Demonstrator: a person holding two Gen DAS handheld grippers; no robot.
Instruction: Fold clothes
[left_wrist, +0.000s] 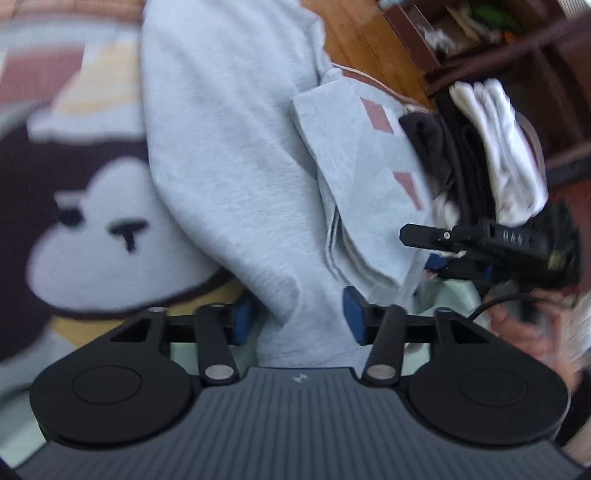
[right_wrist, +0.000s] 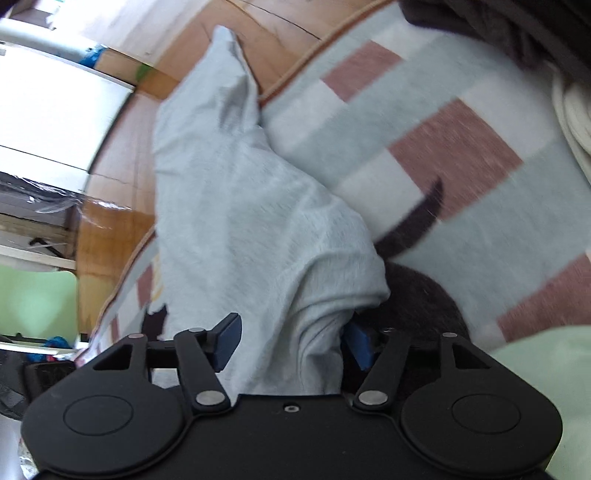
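Garment: pale grey knit cloth (left_wrist: 236, 155), draped in soft folds over patterned rug (right_wrist: 443, 122).
Left gripper (left_wrist: 299, 319): spread, cloth between pads, untouched.
Right gripper (right_wrist: 295, 345): spread around bunched cloth.
Left view only: folded clothes pile (left_wrist: 369, 177).

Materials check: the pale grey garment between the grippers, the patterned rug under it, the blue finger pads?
Pale grey garment: looks like soft cotton-type jersey, matte, faintly heathered, drapes in loose folds. Patterned rug: seems a short-pile woven or tufted textile, fuzzy matte blocks of colour. Blue finger pads: probably rubber or soft plastic, smooth, dull; exact material not clear from the blurred view.
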